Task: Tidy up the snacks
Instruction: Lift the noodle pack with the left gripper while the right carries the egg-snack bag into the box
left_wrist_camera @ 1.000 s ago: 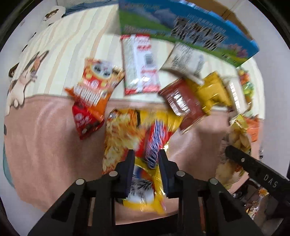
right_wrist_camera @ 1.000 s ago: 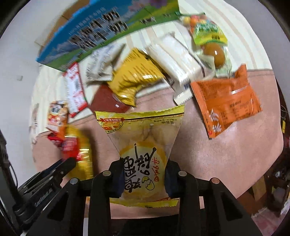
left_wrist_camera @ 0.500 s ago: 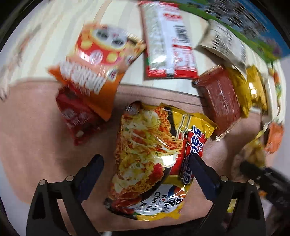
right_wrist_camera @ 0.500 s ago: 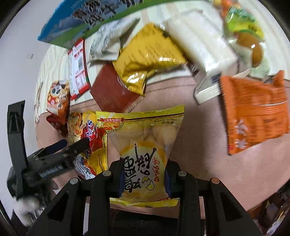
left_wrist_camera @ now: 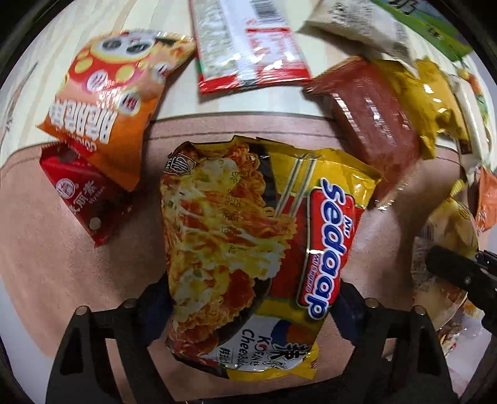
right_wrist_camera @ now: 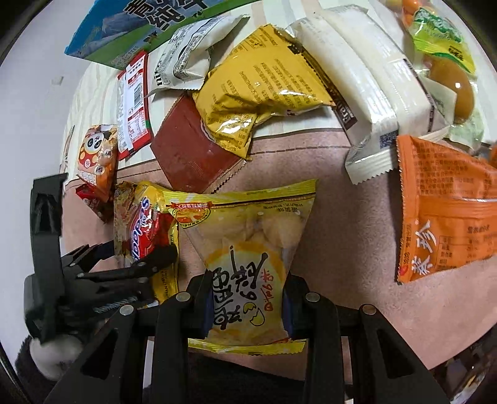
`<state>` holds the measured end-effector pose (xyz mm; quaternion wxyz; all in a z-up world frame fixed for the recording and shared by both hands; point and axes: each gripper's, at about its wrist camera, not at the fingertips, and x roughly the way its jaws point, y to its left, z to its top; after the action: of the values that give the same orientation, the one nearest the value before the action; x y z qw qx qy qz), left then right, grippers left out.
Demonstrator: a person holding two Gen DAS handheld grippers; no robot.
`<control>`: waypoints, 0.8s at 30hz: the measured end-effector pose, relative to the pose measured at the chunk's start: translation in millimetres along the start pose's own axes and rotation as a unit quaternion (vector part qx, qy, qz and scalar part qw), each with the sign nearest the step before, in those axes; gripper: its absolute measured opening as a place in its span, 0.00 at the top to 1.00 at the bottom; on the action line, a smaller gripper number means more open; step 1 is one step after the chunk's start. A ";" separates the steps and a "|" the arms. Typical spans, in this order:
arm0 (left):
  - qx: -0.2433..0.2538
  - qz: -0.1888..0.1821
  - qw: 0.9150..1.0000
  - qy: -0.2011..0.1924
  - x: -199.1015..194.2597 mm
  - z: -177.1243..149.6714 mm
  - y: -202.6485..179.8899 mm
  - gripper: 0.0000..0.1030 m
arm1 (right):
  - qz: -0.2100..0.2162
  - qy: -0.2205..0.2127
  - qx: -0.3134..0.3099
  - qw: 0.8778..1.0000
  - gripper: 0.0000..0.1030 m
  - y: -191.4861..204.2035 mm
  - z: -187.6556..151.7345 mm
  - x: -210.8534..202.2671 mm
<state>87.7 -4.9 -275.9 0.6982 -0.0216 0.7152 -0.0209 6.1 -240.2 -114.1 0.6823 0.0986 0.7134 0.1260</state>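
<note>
Noodle packet [left_wrist_camera: 248, 258] between closing left gripper [left_wrist_camera: 248, 301]

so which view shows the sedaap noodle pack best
The left wrist view: the noodle pack fills the centre, label readable, between the closing left gripper. The right wrist view shows only a narrow slice of it, partly hidden behind the left gripper's fingers.

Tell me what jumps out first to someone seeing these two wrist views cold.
The big yellow noodle packet fills the left wrist view, lying on the pink cloth between the closing jaws of the left gripper. In the right wrist view, the right gripper is shut on a yellow egg-snack bag just beside it. Beyond both, a jumble of packets lies before a blue and green carton.
</note>
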 end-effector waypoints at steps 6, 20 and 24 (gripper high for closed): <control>0.000 -0.008 0.999 -0.039 -45.6 -24.7 -5.1 0.17 | -0.013 -0.023 0.039 0.999 0.65 -6.9 -4.6 -17.3; -0.041 -0.109 0.978 -0.175 -255.1 31.8 -10.6 0.17 | 0.051 -0.164 0.031 0.985 0.65 -1.1 64.1 -191.0; -0.046 -0.117 0.971 -0.202 -285.7 79.8 -21.9 0.17 | 0.053 -0.202 0.011 0.978 0.65 16.0 125.8 -228.0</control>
<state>174.4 -9.6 8.5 0.8194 -0.1412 0.5519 -0.0644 142.4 -290.6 102.6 0.8034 0.1668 0.5562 0.1316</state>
